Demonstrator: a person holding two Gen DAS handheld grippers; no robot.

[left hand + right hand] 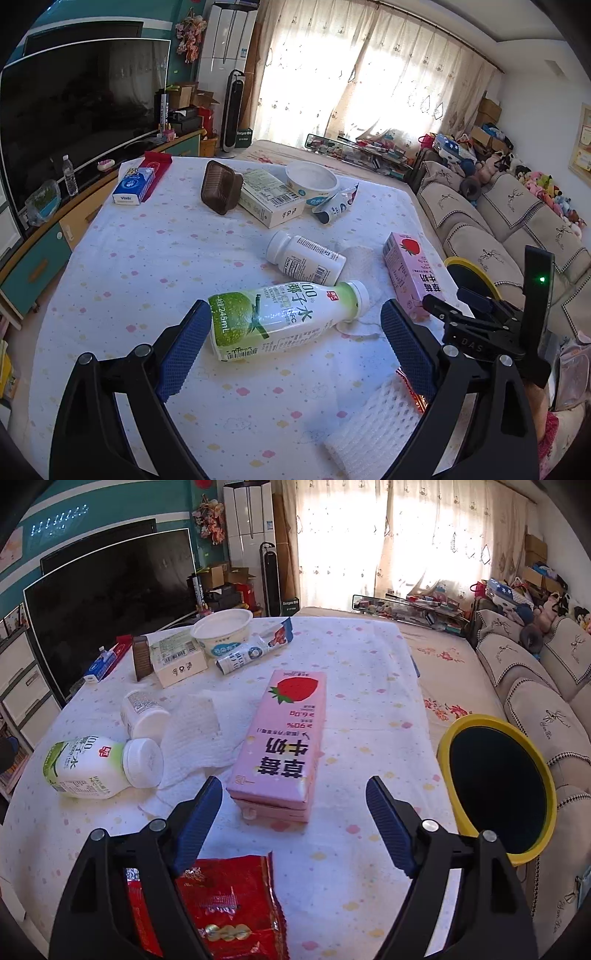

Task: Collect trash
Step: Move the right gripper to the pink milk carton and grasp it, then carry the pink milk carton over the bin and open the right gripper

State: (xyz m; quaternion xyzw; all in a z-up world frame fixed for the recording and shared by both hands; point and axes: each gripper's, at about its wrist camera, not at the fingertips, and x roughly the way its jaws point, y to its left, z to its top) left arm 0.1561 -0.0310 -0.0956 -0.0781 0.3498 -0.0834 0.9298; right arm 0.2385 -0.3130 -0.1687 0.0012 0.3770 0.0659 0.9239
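Hovering low over the bench (122, 266), the left tool (291, 325) stands wide, its blue pads on either side of a green-and-white coconut water bottle (284, 317) that lies on its side near the bench's near edge; neither pad clearly touches it. Just beyond lies a white pill bottle (306, 258), also on its side, its base resting on a crumpled white paper towel (195, 734). Right tool (295, 805) likewise wide and holding nothing, its pads flanking the near end of a pink strawberry milk carton (284, 738) lying flat toward the bench's right edge. Red snack wrapper (229, 908) sits at the near edge, partly under the right tool's left finger; a white foam fruit net (373, 428) lies just beside it in the left view. Far end of bench: brown plastic tray (221, 192) tipped against a cream cardboard box (269, 203), white bowl (312, 179) behind that, a crushed blue-and-white wrapper (334, 206) beside the bowl. Far left corner holds a blue tissue pack (135, 184) touching a red box (157, 171). Yellow-rimmed bin (498, 790) with dark interior stands off the bench's right edge, near the sofa (535, 701).
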